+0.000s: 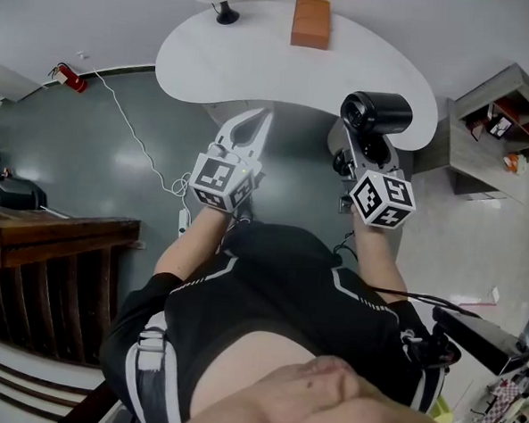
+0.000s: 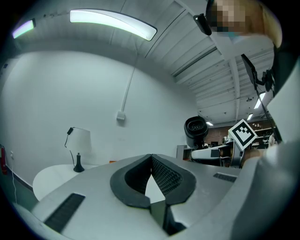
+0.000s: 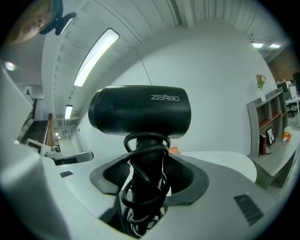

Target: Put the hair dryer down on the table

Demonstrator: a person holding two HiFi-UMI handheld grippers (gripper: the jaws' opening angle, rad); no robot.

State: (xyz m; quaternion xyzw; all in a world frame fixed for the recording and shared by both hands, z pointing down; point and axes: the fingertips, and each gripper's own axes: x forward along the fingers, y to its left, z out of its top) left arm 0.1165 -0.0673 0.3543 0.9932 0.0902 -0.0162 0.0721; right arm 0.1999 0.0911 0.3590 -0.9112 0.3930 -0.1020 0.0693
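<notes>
A black hair dryer point(image 1: 376, 113) stands upright in my right gripper point(image 1: 362, 141), just before the near edge of the white table point(image 1: 256, 63). In the right gripper view the jaws are shut on the hair dryer's point(image 3: 140, 110) handle, and its black cord is wound around that handle. My left gripper point(image 1: 262, 119) hangs beside it to the left, also short of the table edge. Its jaws meet at the tips with nothing between them point(image 2: 151, 158). The left gripper view shows the hair dryer point(image 2: 195, 129) off to the right.
An orange-brown block point(image 1: 311, 22) and a lamp base point(image 1: 226, 16) sit at the table's far side. A grey shelf unit point(image 1: 502, 122) stands to the right. A white cable point(image 1: 135, 136) runs over the dark floor on the left, near a wooden railing point(image 1: 48, 238).
</notes>
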